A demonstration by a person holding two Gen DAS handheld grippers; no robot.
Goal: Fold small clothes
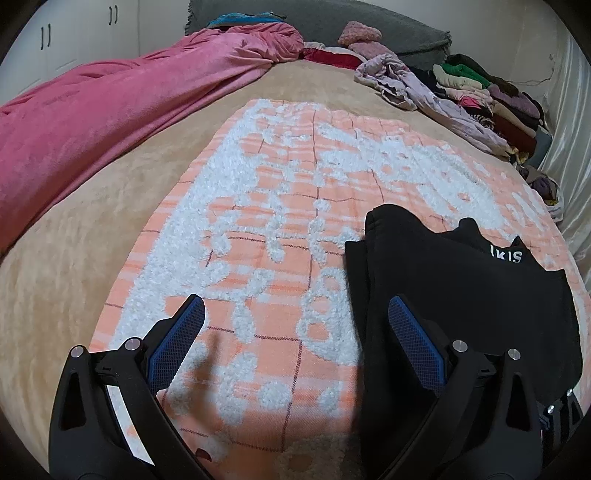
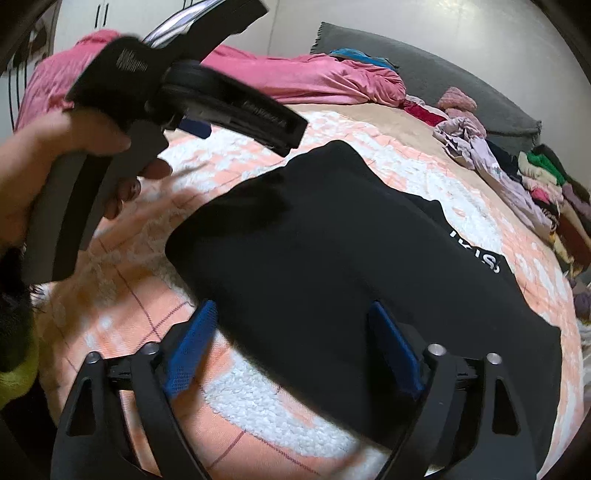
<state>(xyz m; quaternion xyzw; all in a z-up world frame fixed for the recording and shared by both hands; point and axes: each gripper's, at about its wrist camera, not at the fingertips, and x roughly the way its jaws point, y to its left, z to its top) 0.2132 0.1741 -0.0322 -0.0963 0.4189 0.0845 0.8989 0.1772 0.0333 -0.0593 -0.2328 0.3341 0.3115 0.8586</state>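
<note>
A black folded garment with white lettering lies on an orange-and-white fluffy blanket, right of centre in the left wrist view. My left gripper is open just above the blanket. Its right finger hangs over the garment's left edge, and nothing is between the pads. In the right wrist view the same garment fills the middle. My right gripper stands wide open over the garment's near edge, and its pads do not press the cloth. A hand holds the left gripper at the upper left.
The blanket lies on a beige bedspread. A pink quilt runs along the left side. A pile of mixed clothes sits at the far right, by a grey cushion. White cupboard doors stand behind.
</note>
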